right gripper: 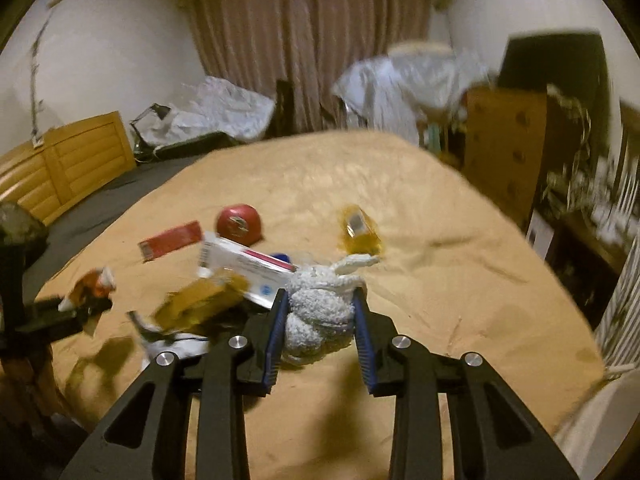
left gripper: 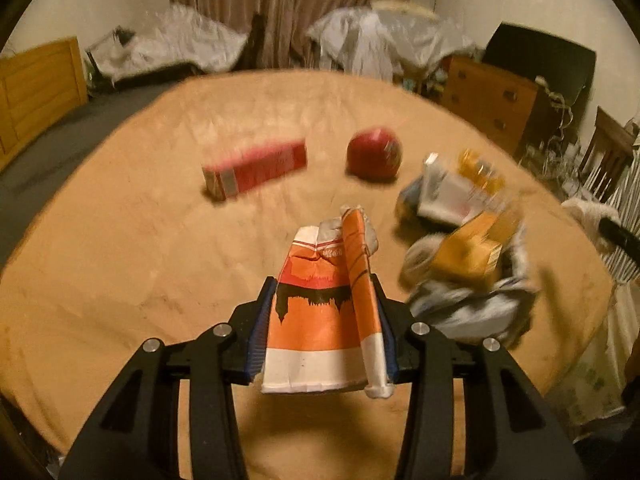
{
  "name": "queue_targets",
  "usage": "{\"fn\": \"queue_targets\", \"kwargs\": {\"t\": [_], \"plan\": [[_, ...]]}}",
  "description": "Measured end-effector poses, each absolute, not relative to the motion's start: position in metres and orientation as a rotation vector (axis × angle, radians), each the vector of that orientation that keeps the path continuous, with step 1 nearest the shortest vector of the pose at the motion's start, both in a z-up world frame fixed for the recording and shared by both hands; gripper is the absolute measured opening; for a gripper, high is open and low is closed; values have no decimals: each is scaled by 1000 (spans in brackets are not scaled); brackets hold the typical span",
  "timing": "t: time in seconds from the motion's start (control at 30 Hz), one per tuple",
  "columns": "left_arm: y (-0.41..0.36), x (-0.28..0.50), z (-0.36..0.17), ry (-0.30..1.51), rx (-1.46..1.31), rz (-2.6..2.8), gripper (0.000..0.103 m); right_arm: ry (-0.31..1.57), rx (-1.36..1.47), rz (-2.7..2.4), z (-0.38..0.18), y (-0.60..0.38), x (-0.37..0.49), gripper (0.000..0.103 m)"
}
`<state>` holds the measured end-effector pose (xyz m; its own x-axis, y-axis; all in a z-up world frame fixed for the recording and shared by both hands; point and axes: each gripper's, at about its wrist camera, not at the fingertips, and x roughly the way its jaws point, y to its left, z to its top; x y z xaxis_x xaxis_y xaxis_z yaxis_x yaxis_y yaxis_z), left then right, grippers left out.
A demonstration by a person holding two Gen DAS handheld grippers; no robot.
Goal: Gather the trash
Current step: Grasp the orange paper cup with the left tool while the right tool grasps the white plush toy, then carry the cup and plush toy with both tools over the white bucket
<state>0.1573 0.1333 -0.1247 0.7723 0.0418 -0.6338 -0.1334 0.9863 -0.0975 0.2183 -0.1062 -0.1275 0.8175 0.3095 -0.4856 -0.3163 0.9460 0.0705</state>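
Note:
My left gripper (left gripper: 324,280) is shut on a crumpled orange-and-white carton (left gripper: 320,312), held above the tan blanket (left gripper: 120,240). A red box (left gripper: 254,168) and a red round item (left gripper: 374,154) lie farther out. To the right is a blurred heap of a yellow box (left gripper: 468,256), a white packet (left gripper: 444,196) and a white-blue wrapper (left gripper: 472,312). My right gripper (right gripper: 320,292) is shut on a knotted white fluffy cloth (right gripper: 320,308). Beside it are a blurred yellow box (right gripper: 200,300), a white box with a pink stripe (right gripper: 248,268) and a yellow packet (right gripper: 360,232).
The blanket (right gripper: 440,280) covers a bed. A wooden bed board (left gripper: 36,88) stands at the left and a wooden dresser (left gripper: 488,96) at the far right. White plastic bags (left gripper: 180,40) lie below the curtain (left gripper: 288,8). Striped fabric (right gripper: 624,300) hangs at the right edge.

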Motion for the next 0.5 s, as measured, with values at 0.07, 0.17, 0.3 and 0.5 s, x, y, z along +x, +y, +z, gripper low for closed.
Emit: {"fn": "queue_targets", "kwargs": {"t": [0.07,0.17,0.3,0.5], "plan": [[123,148,-108,635,-126,101,43,478,-37,335,-117,-96,199,33],[105,133,-84,571,-119,100,43,426,-75,336,-103,-80,173,33],[80,109,-60,486,-93,110,43,383,-102,332,-87,-64,146,33],[51,93,-38,398,-43,128,43,357,-97,330,-68,-56,123,33]]}}
